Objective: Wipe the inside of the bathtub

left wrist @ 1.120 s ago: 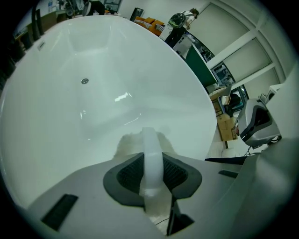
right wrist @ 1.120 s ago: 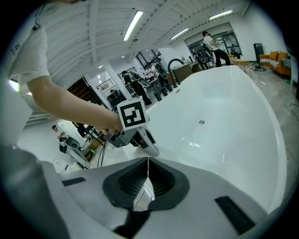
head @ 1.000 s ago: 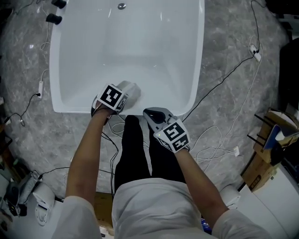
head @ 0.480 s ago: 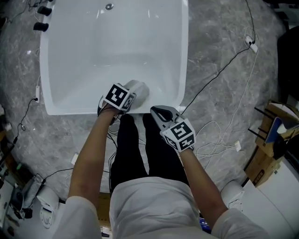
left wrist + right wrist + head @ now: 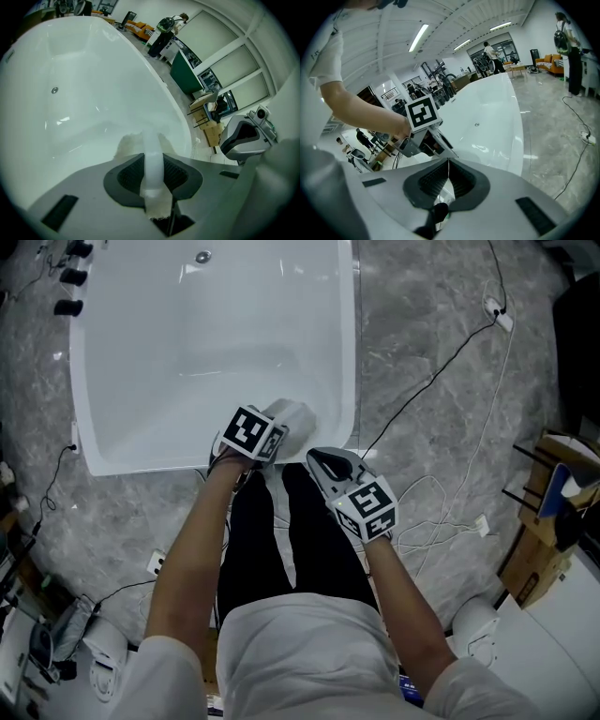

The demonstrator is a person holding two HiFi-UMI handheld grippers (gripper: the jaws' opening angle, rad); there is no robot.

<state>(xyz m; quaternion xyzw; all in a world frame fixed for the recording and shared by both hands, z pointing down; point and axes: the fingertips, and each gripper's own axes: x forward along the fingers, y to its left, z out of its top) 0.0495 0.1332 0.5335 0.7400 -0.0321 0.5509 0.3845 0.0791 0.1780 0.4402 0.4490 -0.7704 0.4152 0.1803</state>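
We see the left gripper [image 5: 251, 434] clamped shut on a white cloth [image 5: 292, 415], with the cloth bunched at the near inner wall of the white bathtub [image 5: 187, 343], by its right corner. The right gripper [image 5: 330, 468] sits just outside the near rim, above the grey stone floor [image 5: 441, 427]. We read its jaws as pressed together, empty.

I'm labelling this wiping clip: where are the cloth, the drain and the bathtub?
cloth [image 5: 153, 154], left gripper view, strip between the jaws.
drain [image 5: 202, 257], head view, its metal centre.
bathtub [image 5: 349, 334], head view, its side rim.
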